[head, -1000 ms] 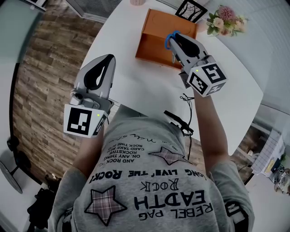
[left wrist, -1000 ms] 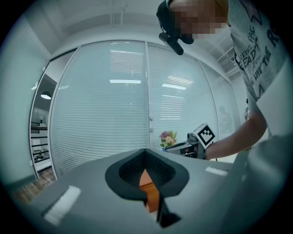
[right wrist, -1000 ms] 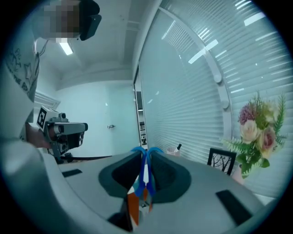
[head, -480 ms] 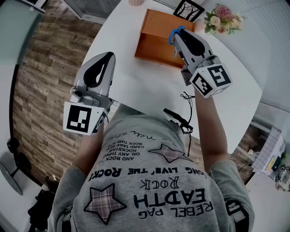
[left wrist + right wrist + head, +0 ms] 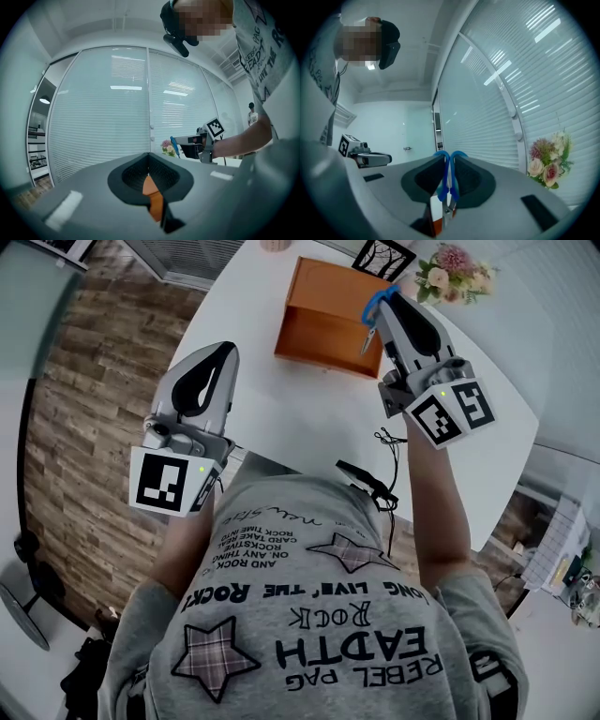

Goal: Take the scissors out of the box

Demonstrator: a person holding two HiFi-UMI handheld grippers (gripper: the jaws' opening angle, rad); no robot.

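Scissors (image 5: 448,180), blue-handled, were clamped in the right tool (image 5: 384,302) above the orange box (image 5: 319,334) on the tabletop (image 5: 281,423); the left tool (image 5: 217,356) was clenched empty.

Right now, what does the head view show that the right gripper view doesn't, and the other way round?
Only the head view: the orange wooden box on the white table, a black picture frame behind it, and the wood-plank floor.
Only the right gripper view: the slatted glass wall.
Both: the blue-handled scissors clamped in the right gripper, the left gripper, and the pink flower bouquet.
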